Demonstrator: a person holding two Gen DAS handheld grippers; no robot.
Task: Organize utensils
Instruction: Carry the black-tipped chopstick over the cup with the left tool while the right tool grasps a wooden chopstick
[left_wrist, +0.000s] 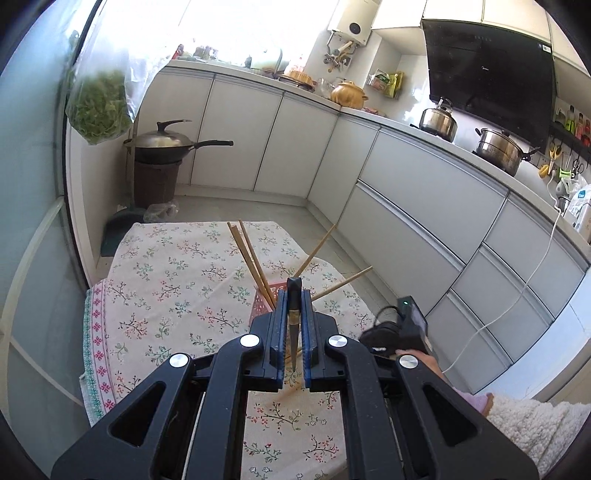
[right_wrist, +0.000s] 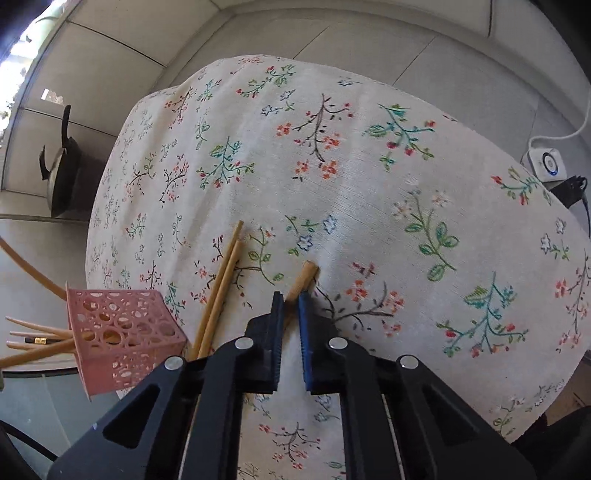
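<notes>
My left gripper is shut on a black chopstick with a gold band, held upright above the table. Just behind it stands a pink perforated basket with wooden chopsticks leaning out of it. My right gripper points down at the flowered tablecloth, shut on the end of a wooden chopstick that lies on the cloth. Two more wooden chopsticks lie to its left. The pink basket at the lower left holds several chopsticks.
White kitchen cabinets run along the far side and right. A lidded wok sits on a brown stool at the left. A white cable and a small device lie on the floor to the right. A hand shows at right.
</notes>
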